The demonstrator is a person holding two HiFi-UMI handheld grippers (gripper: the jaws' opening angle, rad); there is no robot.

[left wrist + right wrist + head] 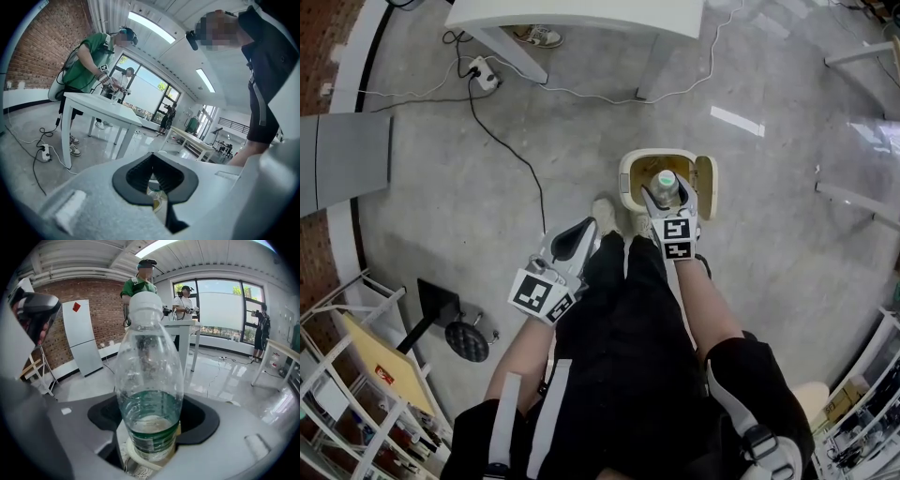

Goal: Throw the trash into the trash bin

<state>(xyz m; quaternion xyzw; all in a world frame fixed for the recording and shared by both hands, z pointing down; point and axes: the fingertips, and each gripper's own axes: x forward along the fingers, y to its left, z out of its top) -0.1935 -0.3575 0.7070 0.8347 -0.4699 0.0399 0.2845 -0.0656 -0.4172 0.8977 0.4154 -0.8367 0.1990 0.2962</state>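
Over the open trash bin point(630, 178), head view: right claw point(669, 208) holds the plastic bottle point(665, 184) above the mouth, while left claw point(574, 244) hangs beside the leg. Left gripper view: jaws together, nothing between them. Right gripper view: jaws clamp the bottle's lower body. Drop stage, I'd say; next, spread those jaws.

One bottle point(665, 185), one bin point(626, 178), perhaps three bystanders point(140, 287)
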